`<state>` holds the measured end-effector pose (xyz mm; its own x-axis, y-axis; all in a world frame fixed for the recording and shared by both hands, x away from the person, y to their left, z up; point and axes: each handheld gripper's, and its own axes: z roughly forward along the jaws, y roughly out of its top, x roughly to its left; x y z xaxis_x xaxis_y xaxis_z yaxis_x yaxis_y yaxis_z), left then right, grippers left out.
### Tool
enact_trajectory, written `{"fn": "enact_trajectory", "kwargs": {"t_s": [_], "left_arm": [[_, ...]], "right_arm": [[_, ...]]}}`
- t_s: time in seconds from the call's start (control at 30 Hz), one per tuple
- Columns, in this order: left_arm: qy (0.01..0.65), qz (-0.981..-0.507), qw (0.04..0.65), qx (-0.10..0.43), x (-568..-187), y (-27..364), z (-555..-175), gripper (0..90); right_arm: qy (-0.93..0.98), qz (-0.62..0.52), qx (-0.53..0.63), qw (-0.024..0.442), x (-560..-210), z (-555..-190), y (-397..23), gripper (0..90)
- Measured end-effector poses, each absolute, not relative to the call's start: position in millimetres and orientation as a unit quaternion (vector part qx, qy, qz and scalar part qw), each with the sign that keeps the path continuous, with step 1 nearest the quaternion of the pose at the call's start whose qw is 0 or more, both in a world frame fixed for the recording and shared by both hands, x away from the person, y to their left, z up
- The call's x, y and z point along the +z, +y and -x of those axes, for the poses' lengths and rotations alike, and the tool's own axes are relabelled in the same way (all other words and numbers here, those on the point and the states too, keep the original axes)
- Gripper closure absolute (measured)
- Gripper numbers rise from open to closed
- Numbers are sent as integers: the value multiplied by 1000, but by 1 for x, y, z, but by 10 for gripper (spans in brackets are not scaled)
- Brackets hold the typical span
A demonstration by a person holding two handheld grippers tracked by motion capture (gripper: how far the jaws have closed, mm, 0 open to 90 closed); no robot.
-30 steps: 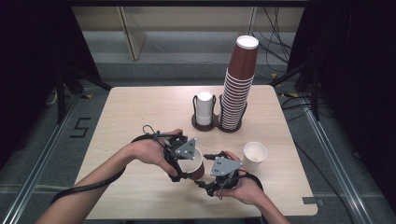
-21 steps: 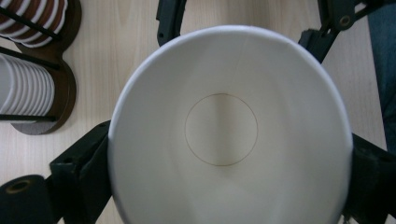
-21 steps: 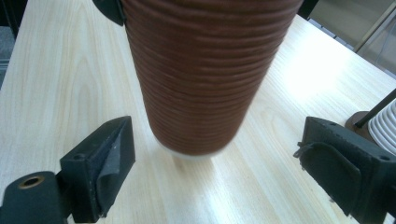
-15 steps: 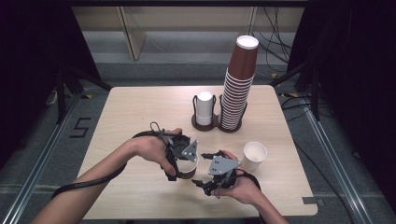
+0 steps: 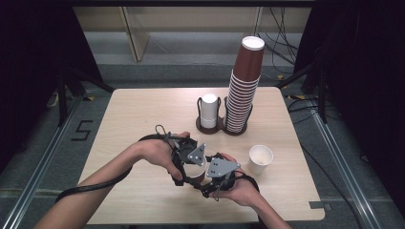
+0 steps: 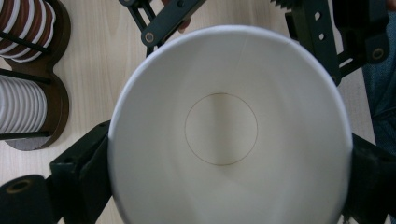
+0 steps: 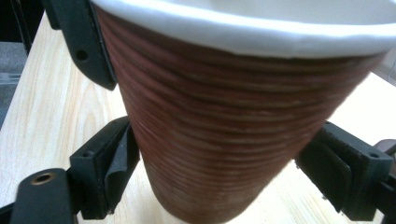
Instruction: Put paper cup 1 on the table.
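A brown ribbed paper cup (image 5: 196,172) with a white inside hangs above the table's front middle. My left gripper (image 5: 188,167) is shut on it near the rim; in the left gripper view the jaws flank the cup (image 6: 229,121) on both sides, left gripper (image 6: 229,168). My right gripper (image 5: 210,183) comes in from the right and lower down. Its jaws have just been closing, and in the right gripper view both pads touch the cup's lower body (image 7: 224,121), right gripper (image 7: 219,163).
A tall stack of brown cups (image 5: 243,90) and a short stack of white cups (image 5: 208,109) stand in a dark double holder (image 5: 210,128) at the back middle. One white cup (image 5: 261,159) stands upright on the table (image 5: 133,124) to the right of my hands.
The right gripper has moved left up to the cup, and its jaws have narrowed around the cup's lower part. The left hand and the cup have kept still.
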<state>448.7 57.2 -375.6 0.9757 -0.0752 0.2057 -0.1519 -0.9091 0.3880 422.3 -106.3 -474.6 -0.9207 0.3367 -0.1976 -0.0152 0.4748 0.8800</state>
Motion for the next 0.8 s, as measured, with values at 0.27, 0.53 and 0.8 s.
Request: {"fn": "enact_trajectory", "kwargs": {"t_s": [0.27, 0.53, 0.8], "left_arm": [[-71, -970, 214, 95, -376, 59, -451, 79], [-50, -955, 276, 99, -375, 64, -451, 15], [-16, -930, 344, 129, -375, 81, -445, 0]], "right_arm": [[841, -98, 505, 168, -475, -420, -106, 198], [841, -98, 498, 185, -473, -420, -115, 199], [834, -147, 500, 182, -478, -419, -136, 201]]}}
